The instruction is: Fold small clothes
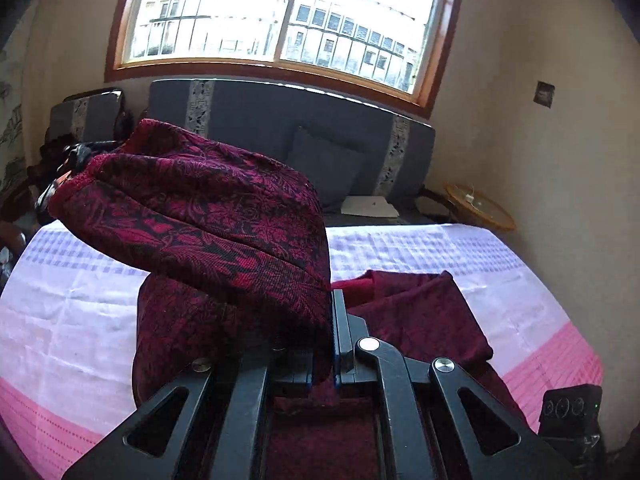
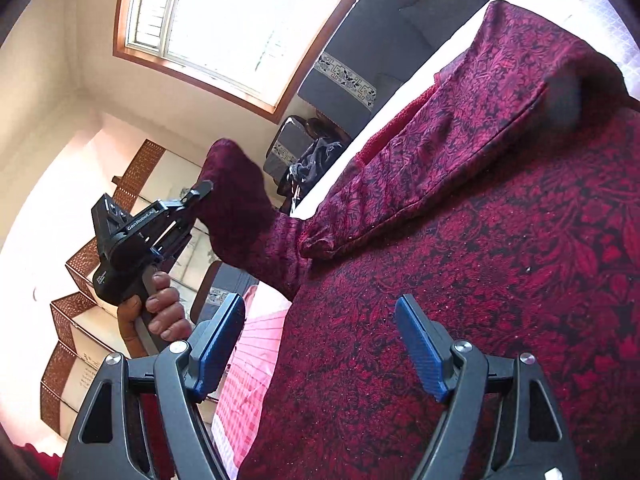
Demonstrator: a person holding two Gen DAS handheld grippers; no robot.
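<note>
Left wrist view, garment: the dark red patterned garment [image 1: 208, 216] lies partly on the worktop [image 1: 420, 248], which carries a white and pink cloth, and one part is lifted above it.
Left wrist view, tool: the left tool [image 1: 334, 344] is pressed together on a fold of the fabric, which hangs over it in a soft bulge.
Left wrist view, handling: I judge the cloth light, limp and a little thick; it should drape and not slip much. An edge or hem is the better place to take hold.
Left wrist view, hidden: the left finger is covered by cloth; the garment's near part is cut off by the tool.
Right wrist view, garment: the garment [image 2: 460, 240] fills the right side, flat on the worktop, with a sleeve-like fold across it.
Right wrist view, tool: the right tool [image 2: 320, 344] is spread and holds nothing; it hovers over the near fabric.
Right wrist view, other hand: a hand [image 2: 160, 312] carries the left tool [image 2: 202, 192], raised beyond the worktop's left edge with cloth in it.
Right wrist view, hidden: the type of garment and its far edge I cannot tell.
</note>
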